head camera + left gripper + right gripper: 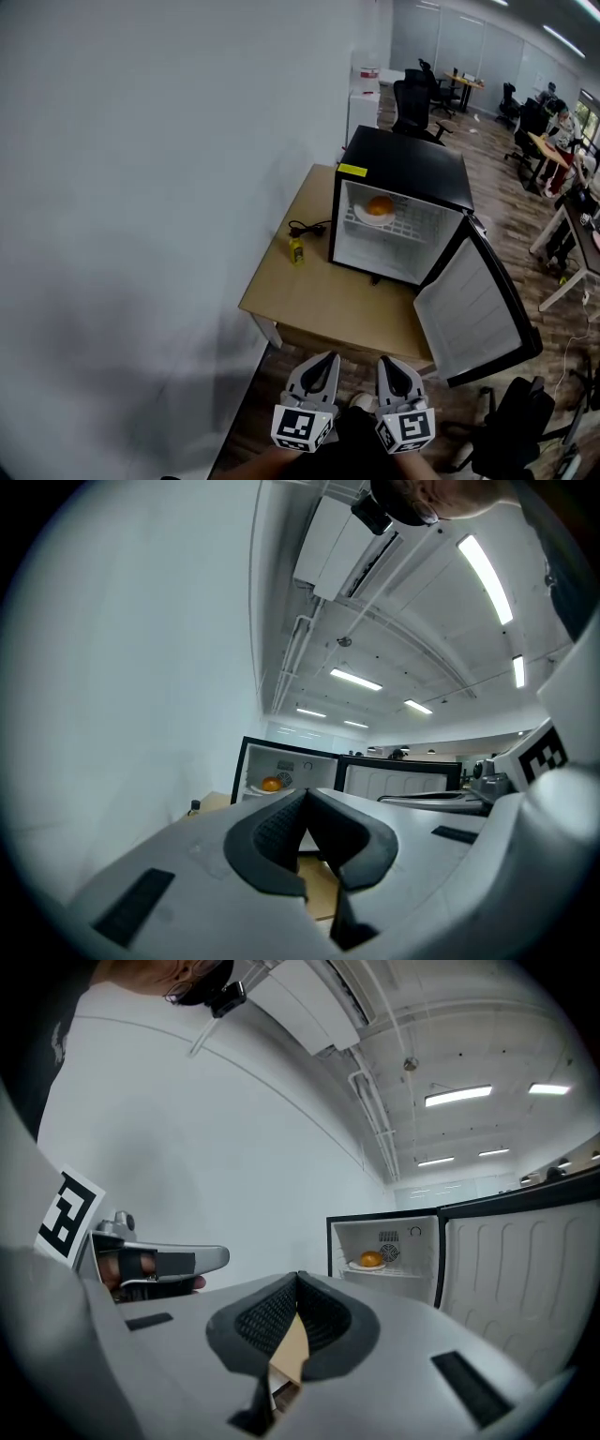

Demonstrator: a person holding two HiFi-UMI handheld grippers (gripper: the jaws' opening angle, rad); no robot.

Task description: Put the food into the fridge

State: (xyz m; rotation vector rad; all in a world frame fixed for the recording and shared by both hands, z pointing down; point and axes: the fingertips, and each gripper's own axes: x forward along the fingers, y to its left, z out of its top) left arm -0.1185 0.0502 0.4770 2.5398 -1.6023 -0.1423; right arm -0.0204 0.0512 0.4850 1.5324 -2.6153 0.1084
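A black mini fridge (405,161) stands on a wooden table (314,298) with its door (476,314) swung wide open to the right. On its wire shelf sits an orange round food (380,204) on a white plate (373,217). The left gripper view shows that food (271,784) far ahead, and so does the right gripper view (371,1260). My left gripper (325,360) and right gripper (387,364) are side by side short of the table's near edge, both pointing at the fridge. Both are shut, tips touching, with nothing held (305,792) (298,1280).
A small yellow-green bottle (296,249) and a coiled black cable (309,228) lie on the table left of the fridge. A white wall runs along the left. Office chairs (412,108) and desks (548,150) stand behind and to the right.
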